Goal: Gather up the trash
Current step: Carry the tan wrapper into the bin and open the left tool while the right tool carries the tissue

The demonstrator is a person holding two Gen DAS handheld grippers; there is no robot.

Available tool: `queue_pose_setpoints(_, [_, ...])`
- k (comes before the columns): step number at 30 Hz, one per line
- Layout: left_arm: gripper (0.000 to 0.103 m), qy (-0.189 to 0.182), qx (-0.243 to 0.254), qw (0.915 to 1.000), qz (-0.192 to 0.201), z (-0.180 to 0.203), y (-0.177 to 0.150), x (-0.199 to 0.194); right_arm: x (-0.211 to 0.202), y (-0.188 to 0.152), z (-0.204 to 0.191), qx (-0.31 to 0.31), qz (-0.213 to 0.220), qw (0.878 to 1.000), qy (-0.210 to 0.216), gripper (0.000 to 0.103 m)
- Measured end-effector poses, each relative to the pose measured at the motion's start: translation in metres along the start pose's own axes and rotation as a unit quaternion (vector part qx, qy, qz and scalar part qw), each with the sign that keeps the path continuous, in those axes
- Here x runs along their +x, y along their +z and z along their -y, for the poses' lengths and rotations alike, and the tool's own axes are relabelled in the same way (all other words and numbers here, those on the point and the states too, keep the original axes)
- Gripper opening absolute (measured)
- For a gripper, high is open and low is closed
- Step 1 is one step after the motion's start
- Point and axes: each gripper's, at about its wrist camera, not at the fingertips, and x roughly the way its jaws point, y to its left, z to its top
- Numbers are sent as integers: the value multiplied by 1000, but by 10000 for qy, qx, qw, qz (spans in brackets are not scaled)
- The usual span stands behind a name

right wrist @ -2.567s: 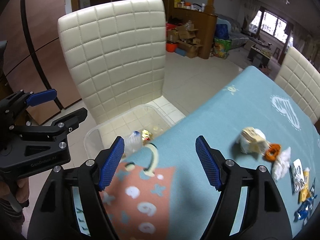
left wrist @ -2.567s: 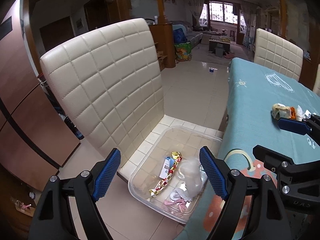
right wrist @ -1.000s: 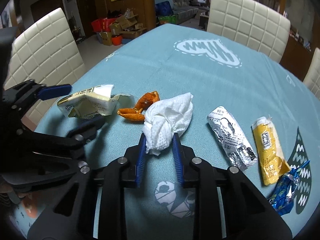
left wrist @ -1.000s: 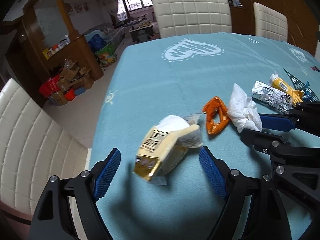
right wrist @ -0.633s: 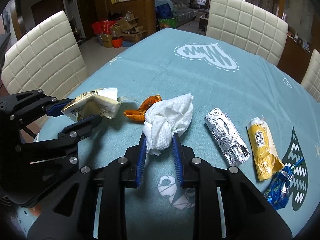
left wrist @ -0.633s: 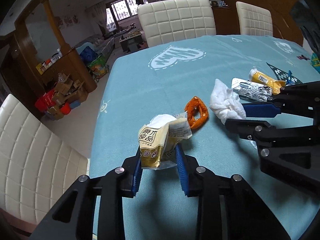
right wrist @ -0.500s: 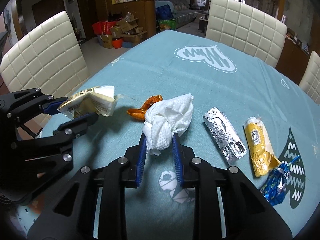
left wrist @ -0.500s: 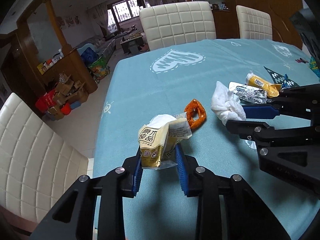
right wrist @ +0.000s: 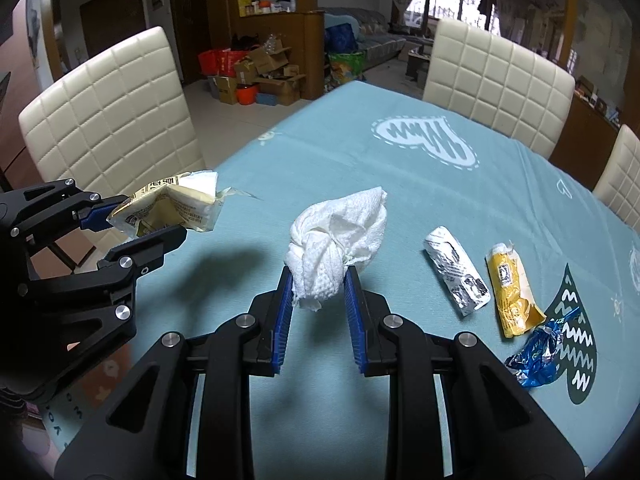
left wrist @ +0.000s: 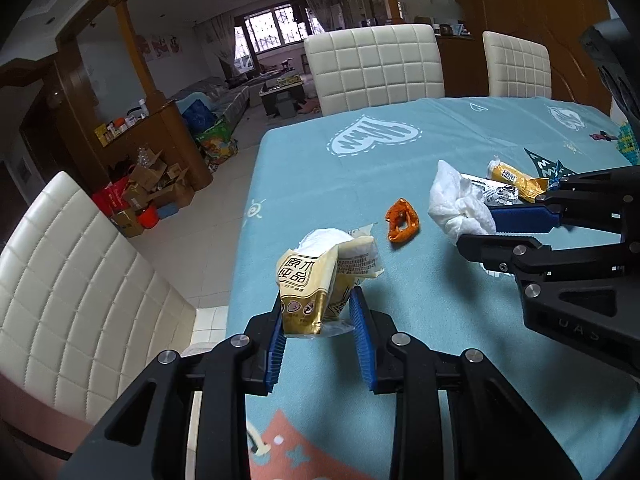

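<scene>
From my left wrist: my left gripper (left wrist: 318, 312) is clamped on the yellow snack bag (left wrist: 316, 280), lifted above the blue tablecloth (left wrist: 400, 160), near the orange wrapper (left wrist: 402, 221).

From my right wrist: my right gripper (right wrist: 318, 284) pinches the crumpled white tissue (right wrist: 338, 236), left of the silver wrapper (right wrist: 456, 276).

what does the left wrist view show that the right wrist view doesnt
Only the left wrist view shows the orange wrapper lying on the tablecloth; in the right wrist view the held tissue hides that spot. Only the right wrist view shows the crumpled blue wrapper clearly. Both show the left gripper shut on the yellow snack bag, the right gripper shut on the white tissue wad, plus the silver wrapper and yellow sachet.
</scene>
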Motion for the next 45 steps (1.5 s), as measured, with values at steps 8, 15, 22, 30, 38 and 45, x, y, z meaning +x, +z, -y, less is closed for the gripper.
queue_pose_setpoints(8, [30, 226, -213, 9995, 111, -23, -10, -24, -19, 5, -28, -222, 165, 9996, 60, 27])
queue_pose_setpoints(15, [30, 452, -476, 9976, 227, -48, -24, -42, -31, 11, -58, -491, 295, 9983, 71, 27])
queue_pose_setpoints(22, [30, 677, -713, 9948, 258, -76, -41, -55, -34, 20, -95, -797, 387, 9959, 189, 27])
queue_pose_setpoints(30, [30, 973, -992, 9901, 222, -108, -61, -63, -24, 26, -133, -1110, 371, 9926, 332, 28])
queue_pose_setpoints(38, [30, 1269, -1293, 9834, 44, -141, -83, -60, -15, 37, -166, -1293, 392, 9892, 564, 29])
queue_pose_setpoints(45, [30, 1458, -1595, 9764, -72, -168, -100, -61, -10, 40, -194, -1582, 472, 9834, 751, 29])
